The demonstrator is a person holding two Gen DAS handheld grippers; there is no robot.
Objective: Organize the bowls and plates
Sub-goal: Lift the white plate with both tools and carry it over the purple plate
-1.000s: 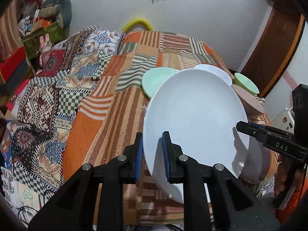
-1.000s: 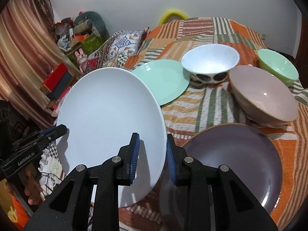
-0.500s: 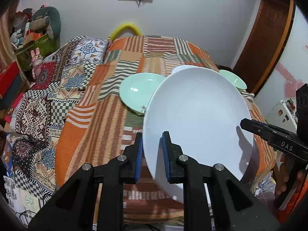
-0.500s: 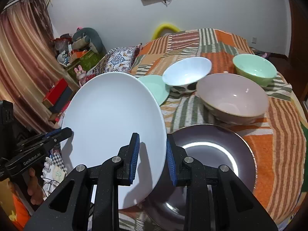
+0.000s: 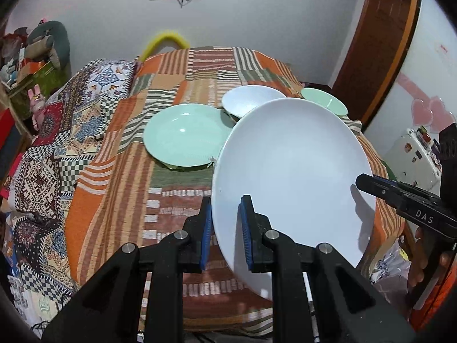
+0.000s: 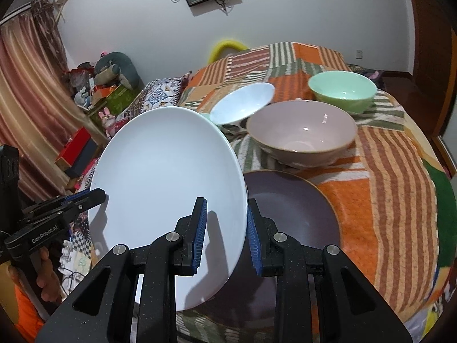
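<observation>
over near table edge: white plate (image 5: 294,171), tilted, clamped at its rims by left gripper (image 5: 225,228) and right gripper (image 6: 224,231). below right: purple plate (image 6: 294,211). further off: green plate (image 5: 182,137), white bowl (image 6: 242,108), pink bowl (image 6: 300,131), green bowl (image 6: 342,88), all apart. nothing stacked yet; sorting barely begun.

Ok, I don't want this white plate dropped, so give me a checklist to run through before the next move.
1. Left gripper shut on the white plate rim: ok.
2. Right gripper shut on the opposite rim: ok.
3. Plate clear of the bedspread, held tilted in the air: ok.
4. Mint green plate lies bare, free to take a plate on top: ok.
5. Dark purple plate directly under the white plate's lower edge; whether they touch: cannot tell.
6. White bowl, beige bowl and mint green bowl stand behind, out of the way: ok.
</observation>
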